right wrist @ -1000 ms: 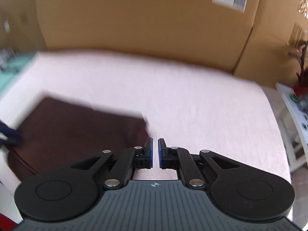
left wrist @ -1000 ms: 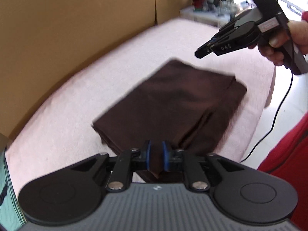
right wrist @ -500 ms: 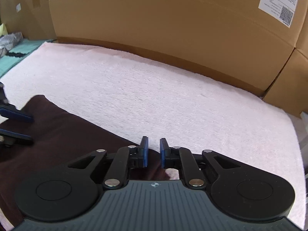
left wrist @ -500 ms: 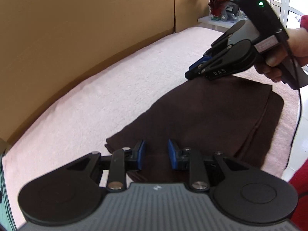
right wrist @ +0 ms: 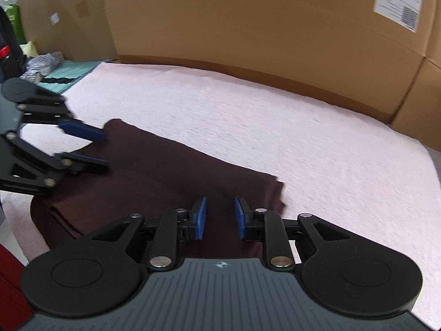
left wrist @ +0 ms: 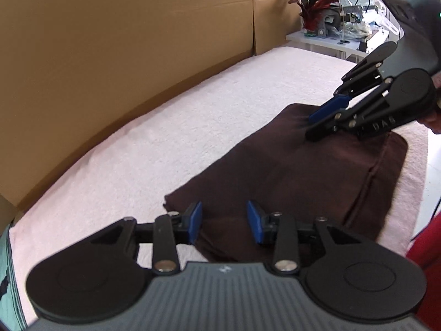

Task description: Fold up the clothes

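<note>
Both of my hand-held grippers hover over a folded dark brown garment (left wrist: 297, 171) lying on the pink towel-covered bed (left wrist: 193, 115), near its front edge. My left hand-held gripper (left wrist: 223, 222) and my right hand-held gripper (right wrist: 220, 218) have just been opening; each now stands partly open, cloth beneath but nothing pinched. Cardboard boxes (right wrist: 248, 27) wall the bed's far edge. Bare towel stretches wide between garment and boxes. A white side table (left wrist: 330, 41) stands past the bed's far corner.
</note>
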A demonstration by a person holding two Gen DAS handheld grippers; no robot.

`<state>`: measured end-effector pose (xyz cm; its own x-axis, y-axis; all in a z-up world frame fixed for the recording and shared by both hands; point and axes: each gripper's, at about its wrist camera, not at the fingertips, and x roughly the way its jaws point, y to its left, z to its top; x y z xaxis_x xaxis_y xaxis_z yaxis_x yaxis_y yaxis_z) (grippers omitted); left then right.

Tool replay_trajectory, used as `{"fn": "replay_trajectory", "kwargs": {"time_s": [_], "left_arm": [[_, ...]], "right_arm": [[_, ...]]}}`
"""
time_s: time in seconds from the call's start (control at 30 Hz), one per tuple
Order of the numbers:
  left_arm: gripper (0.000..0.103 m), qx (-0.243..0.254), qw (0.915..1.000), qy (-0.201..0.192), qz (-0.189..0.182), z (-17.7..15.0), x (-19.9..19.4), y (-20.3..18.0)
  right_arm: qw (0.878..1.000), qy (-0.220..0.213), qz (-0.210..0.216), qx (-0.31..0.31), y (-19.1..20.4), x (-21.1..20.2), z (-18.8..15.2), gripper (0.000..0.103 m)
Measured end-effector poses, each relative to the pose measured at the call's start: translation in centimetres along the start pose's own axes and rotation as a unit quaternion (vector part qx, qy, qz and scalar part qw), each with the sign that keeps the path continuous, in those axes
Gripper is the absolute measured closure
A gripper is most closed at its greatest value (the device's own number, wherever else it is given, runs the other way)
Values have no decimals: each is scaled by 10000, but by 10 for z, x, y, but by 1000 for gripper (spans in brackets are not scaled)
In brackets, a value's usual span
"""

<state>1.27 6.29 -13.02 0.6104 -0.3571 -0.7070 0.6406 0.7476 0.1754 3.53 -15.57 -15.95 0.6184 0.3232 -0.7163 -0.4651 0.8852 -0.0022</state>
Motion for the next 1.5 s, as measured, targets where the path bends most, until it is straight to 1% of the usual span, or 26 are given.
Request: {"fn": "replay_trajectory", "kwargs": {"time_s": [0.07,0.13,0.17,0.2,0.3,0.37,0.4,0.43,0.5,0.57,0.63,0.73,0.8,0.83,0.87,0.93,1.0,1.07,1.1,1.17,1.23,1.27,1.33,1.37,1.43,1.5], "left_arm": [[61,39,10000,-36,59,2,-9,1],[52,59,9999,-72,67,6,-7,-1],[49,49,10000,58,-10,7,-2,-2],[49,69,9998,188,-63,4,6,-4],[49,12,9999,32,-97,-5,2,-4],[49,-57,9999,18,-102,-4,-6,-1],[50,-20,10000,-37,-14,-1,-13,0],[50,8,9999,-151,39,0,-22,0],[49,5,9994,-343,-84,3,-34,-1],[49,74,9989,-264,-381,4,-32,-8],[49,88,9983,58,-571,-6,-23,-13],[48,-275,9981,-51,-541,-23,-27,-7],[49,-376,9975,37,-593,-16,-35,-3],[49,-443,9973,-5,-586,-11,-39,1],[47,-571,9971,-97,-491,-7,-43,6],[42,-945,9954,-41,-171,-2,-32,17],[44,-1360,9907,71,76,1,-17,28],[45,-1738,9845,185,150,1,0,34],[41,-1747,9841,227,218,2,6,32],[37,-1488,9877,198,431,2,10,23],[35,-1340,9886,207,657,1,5,16],[35,-1299,9884,249,746,1,0,13],[40,-1124,9886,228,978,3,-19,6],[43,-1099,9884,152,1033,4,-30,2],[43,-1148,9880,-55,1032,8,-52,-8],[39,-993,9903,-202,954,15,-63,-25]], "right_arm": [[9998,-1,-46,199,0,-9,6,81],[9992,-41,44,400,2,-19,11,78],[9989,66,163,440,5,-21,9,78],[9985,155,237,473,7,-19,6,78],[9987,142,41,478,11,-21,-21,78],[9993,123,-154,328,11,-27,-21,78],[9992,138,-239,276,12,-32,-18,77],[9992,109,-204,329,13,-39,-14,78],[9983,-24,251,527,12,-53,-9,82],[9972,189,414,593,18,-50,-12,85],[9974,380,270,542,19,-46,-25,90],[9980,376,84,498,11,-51,-40,91],[9978,405,-6,524,6,-56,-36,91],[9971,279,-23,710,2,-57,-29,90],[9959,152,-40,896,-3,-58,-23,90],[9933,1,-186,1139,-10,-51,-8,85],[9912,-30,-167,1311,-18,-31,4,82],[9919,-42,-129,1260,-20,-12,13,83],[9931,-15,-124,1165,-20,-2,16,84],[9950,161,-225,961,-23,15,15,89],[9964,11,-224,816,-27,18,9,90],[9968,22,-271,750,-26,12,10,90],[9975,7,-323,631,-25,-1,12,83],[9979,-115,-187,614,-24,-13,10,83],[9986,-183,86,497,-17,-35,3,83],[9991,-207,277,242,-4,-50,-9,84]]}}
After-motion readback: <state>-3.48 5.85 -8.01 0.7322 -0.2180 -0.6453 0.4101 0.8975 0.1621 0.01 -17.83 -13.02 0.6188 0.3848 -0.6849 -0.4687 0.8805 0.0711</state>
